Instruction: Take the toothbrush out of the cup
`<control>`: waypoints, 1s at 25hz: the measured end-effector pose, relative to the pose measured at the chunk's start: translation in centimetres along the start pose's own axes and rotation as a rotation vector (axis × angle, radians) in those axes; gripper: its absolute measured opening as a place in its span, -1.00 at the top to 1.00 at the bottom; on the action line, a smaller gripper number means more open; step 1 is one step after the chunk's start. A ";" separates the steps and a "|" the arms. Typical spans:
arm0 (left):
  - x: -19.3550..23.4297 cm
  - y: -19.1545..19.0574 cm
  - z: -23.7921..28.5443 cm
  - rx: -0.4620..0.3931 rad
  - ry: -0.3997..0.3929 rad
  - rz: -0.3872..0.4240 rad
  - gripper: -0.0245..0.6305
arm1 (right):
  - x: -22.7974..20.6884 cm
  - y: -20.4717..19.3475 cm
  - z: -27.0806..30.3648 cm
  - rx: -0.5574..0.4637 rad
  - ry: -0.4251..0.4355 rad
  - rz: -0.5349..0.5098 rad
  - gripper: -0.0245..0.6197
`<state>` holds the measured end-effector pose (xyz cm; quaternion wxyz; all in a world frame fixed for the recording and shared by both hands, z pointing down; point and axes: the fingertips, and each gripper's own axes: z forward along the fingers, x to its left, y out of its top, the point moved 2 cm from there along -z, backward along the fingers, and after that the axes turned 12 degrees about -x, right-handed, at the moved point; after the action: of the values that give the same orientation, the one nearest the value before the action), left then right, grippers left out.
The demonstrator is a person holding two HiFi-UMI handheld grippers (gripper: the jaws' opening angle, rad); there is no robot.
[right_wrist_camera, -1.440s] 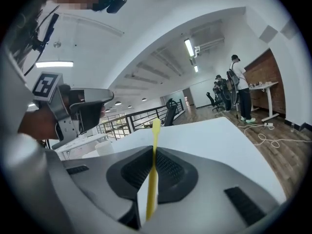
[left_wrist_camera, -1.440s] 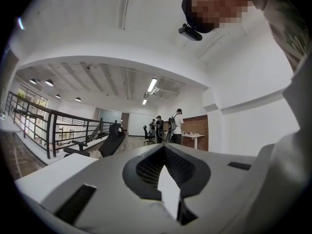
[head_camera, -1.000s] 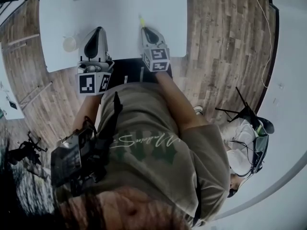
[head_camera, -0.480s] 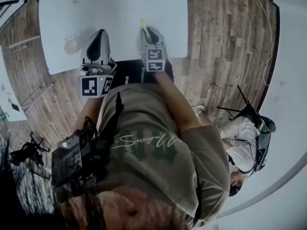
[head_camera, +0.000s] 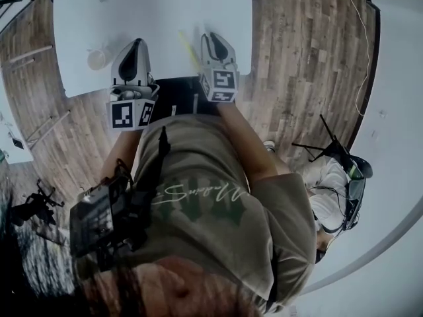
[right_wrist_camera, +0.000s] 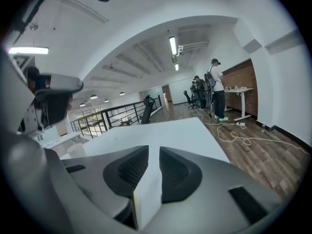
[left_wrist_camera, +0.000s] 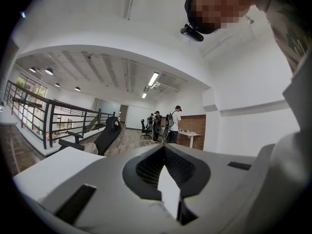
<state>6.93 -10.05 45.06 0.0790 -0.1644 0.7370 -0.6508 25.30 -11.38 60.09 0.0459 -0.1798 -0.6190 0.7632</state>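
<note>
Drawing right gripper [head_camera: 214,38] up and off toothbrush [head_camera: 188,49], jaws having just been opening, nothing between them. Leaving toothbrush lying loose on bench [head_camera: 152,5], out of cup [head_camera: 98,59], apparently as delivered. Keeping left gripper [head_camera: 137,43] closed, empty, probably idling.

Counter [head_camera: 152,12]: wide bare white surface is offered across the far half, open to passage. Obstacles are noted near the front edge: cup [head_camera: 97,59] at the left end; toothbrush [head_camera: 188,47] seen slantwise further right, well apart from it
</note>
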 end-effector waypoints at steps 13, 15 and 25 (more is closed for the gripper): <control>-5.6 11.4 0.0 -0.020 0.081 -0.010 0.89 | 7.6 25.9 -7.8 -0.284 0.392 0.100 0.92; -6.2 12.5 -0.7 -0.033 0.101 0.001 0.89 | 8.5 26.7 -8.8 -0.290 0.416 0.126 0.92; -6.6 16.5 -5.2 -0.082 0.099 -0.004 0.89 | 13.8 27.7 -13.3 -0.353 0.459 0.156 0.92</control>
<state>9.07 -1.26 28.88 0.0343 -0.1364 0.7657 -0.6277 21.12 -1.32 28.23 0.0938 -0.3996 -0.6999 0.5845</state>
